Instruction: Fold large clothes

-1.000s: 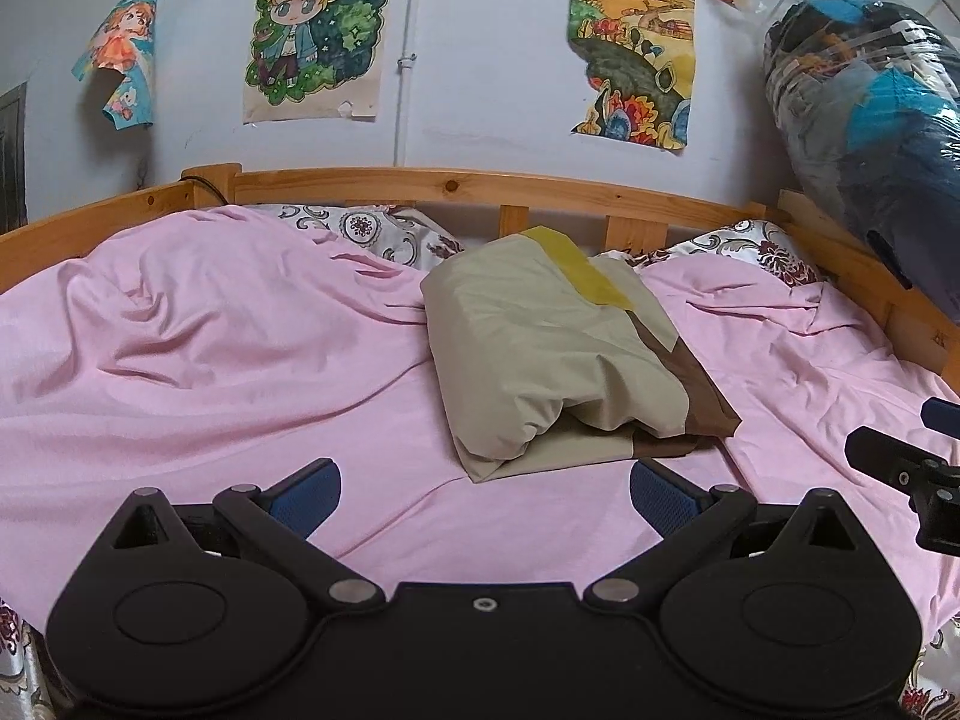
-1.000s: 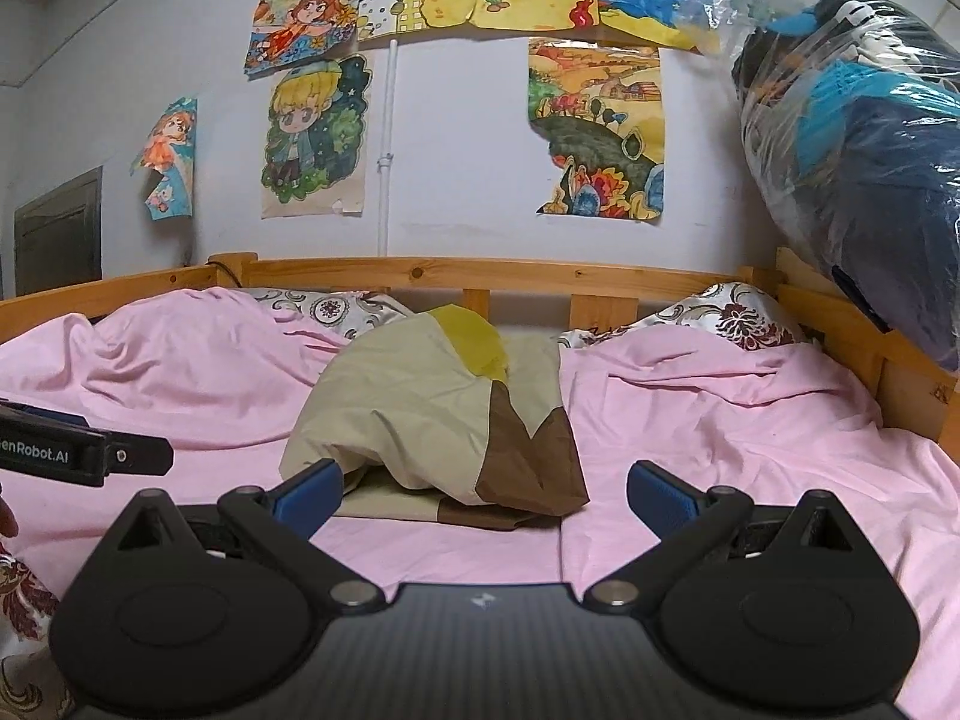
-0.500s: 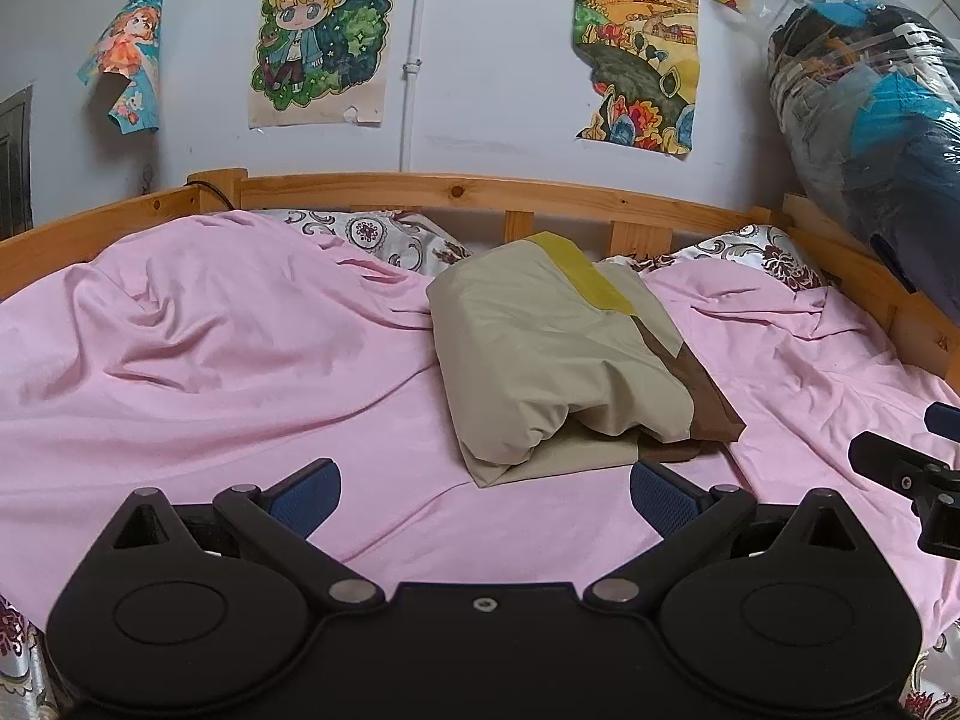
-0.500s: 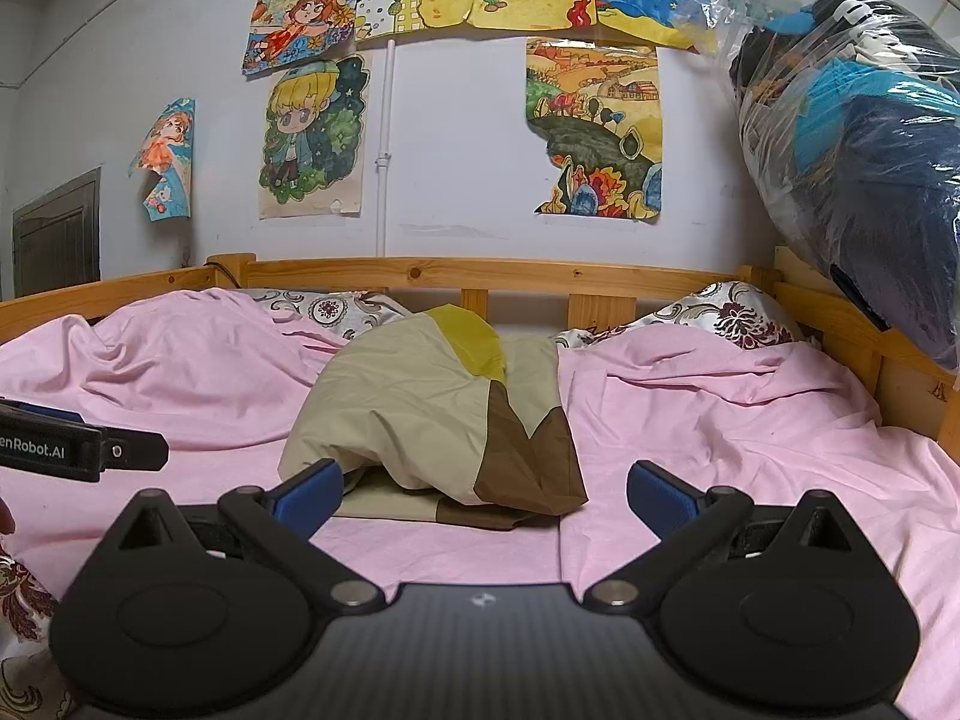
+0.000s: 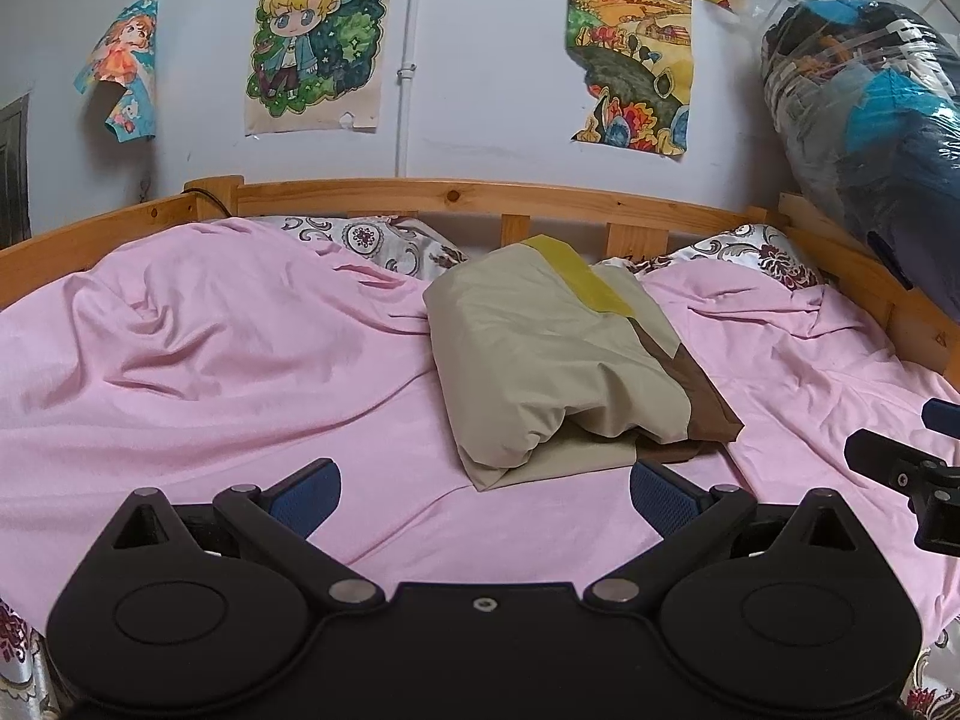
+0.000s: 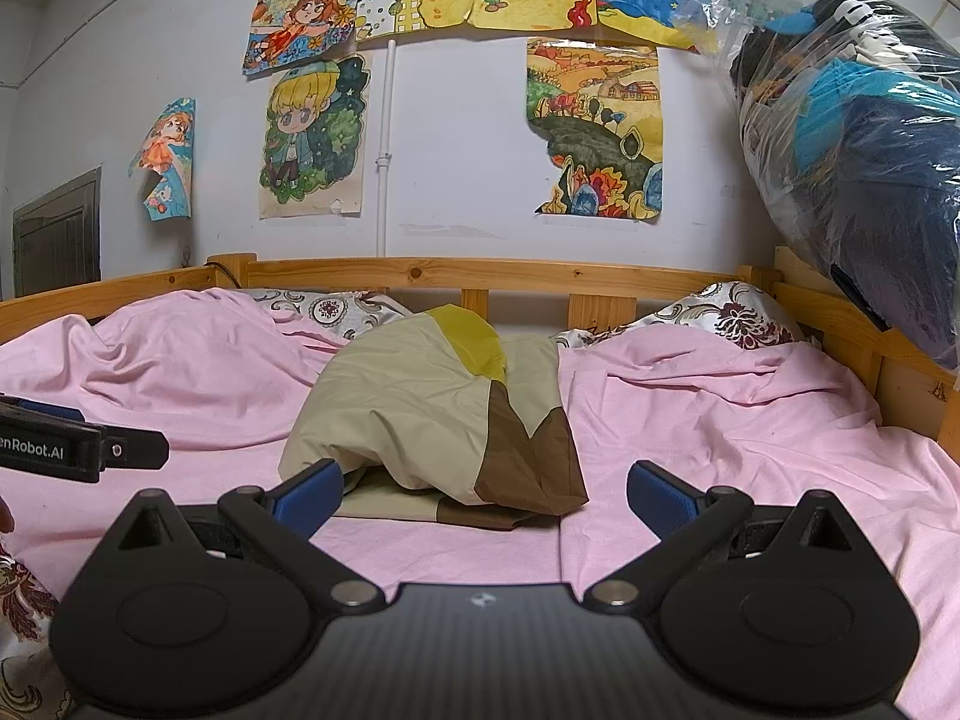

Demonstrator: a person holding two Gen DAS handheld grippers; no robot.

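Left wrist view: the left tool point(image 5: 483, 489) hovers low over the rumpled pink bed sheet point(image 5: 210, 372), its two blue-padded fingers point(image 5: 303, 495) spread wide and gripping nothing. The folded beige cloth bundle with yellow and brown panels point(image 5: 540, 354) lies on the sheet near the middle of the bed, just ahead of the tool and slightly toward its right finger, not touching either pad. The black body of the other tool shows at the right edge of this view.

Right wrist view: the right tool point(image 6: 483, 489) is likewise spread wide and empty. The same bundle point(image 6: 420, 408) lies ahead, nearer the left finger point(image 6: 309, 492), whose tip overlaps the bundle's near edge in the picture; contact cannot be confirmed. Beyond the bundle stand the wooden bed rail point(image 6: 510, 273) and patterned pillows point(image 6: 729, 315). A clear plastic bag of dark clothing point(image 6: 858, 138) hangs at upper right.
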